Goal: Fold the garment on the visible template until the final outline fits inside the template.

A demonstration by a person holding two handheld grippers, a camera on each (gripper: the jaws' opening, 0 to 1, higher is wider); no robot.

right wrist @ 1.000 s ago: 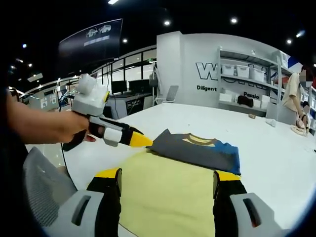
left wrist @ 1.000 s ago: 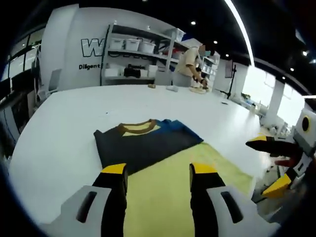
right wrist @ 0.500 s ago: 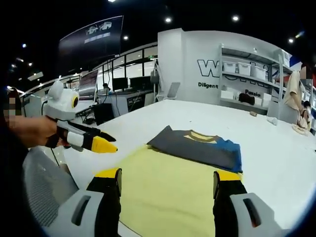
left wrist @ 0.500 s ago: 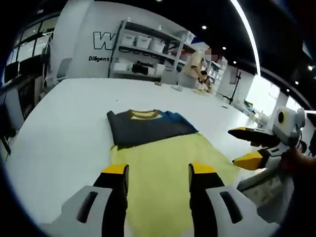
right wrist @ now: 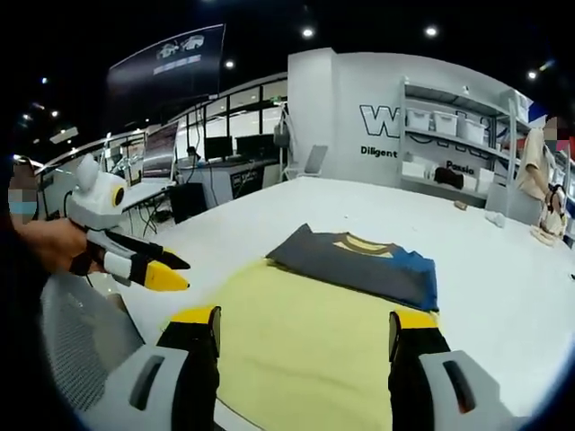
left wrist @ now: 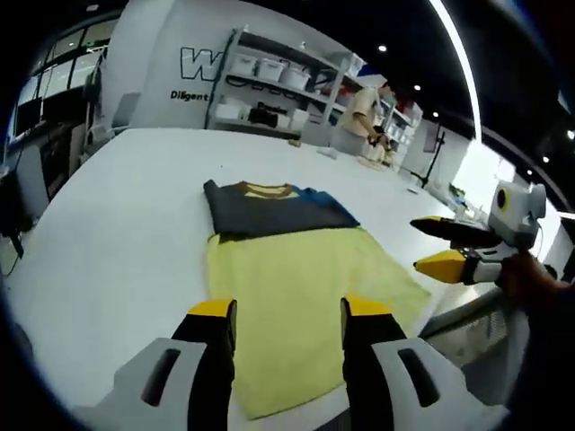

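Lying folded on a large white table (left wrist: 108,233), a dark grey T-shirt with a mustard collar and a blue sleeve edge (left wrist: 274,207) rests at the far end of a flat pale yellow rectangular template sheet (left wrist: 301,301), with its near hem overlapping the sheet's far edge. In the right gripper view the same folded garment (right wrist: 359,265) sits beyond the yellow sheet (right wrist: 305,341), its blue portion at the right.

The left gripper (left wrist: 286,310) hovers over the near part of the yellow sheet with its two yellow-tipped black jaws spread apart and nothing between them. The right gripper (right wrist: 303,319) likewise stands over the near end of the sheet, jaws parted and empty. Seen from the left gripper view, the right gripper is held by a hand (left wrist: 526,278) off the right edge of the table, its jaws apart; seen from the right gripper view, the left gripper is held off the left edge of the table, clear of the garment.

Beyond the table, a white wall bears dark lettering (right wrist: 395,121), metal shelving holds white storage bins (left wrist: 269,72), and a person in a beige top (left wrist: 364,112) stands at the far right.
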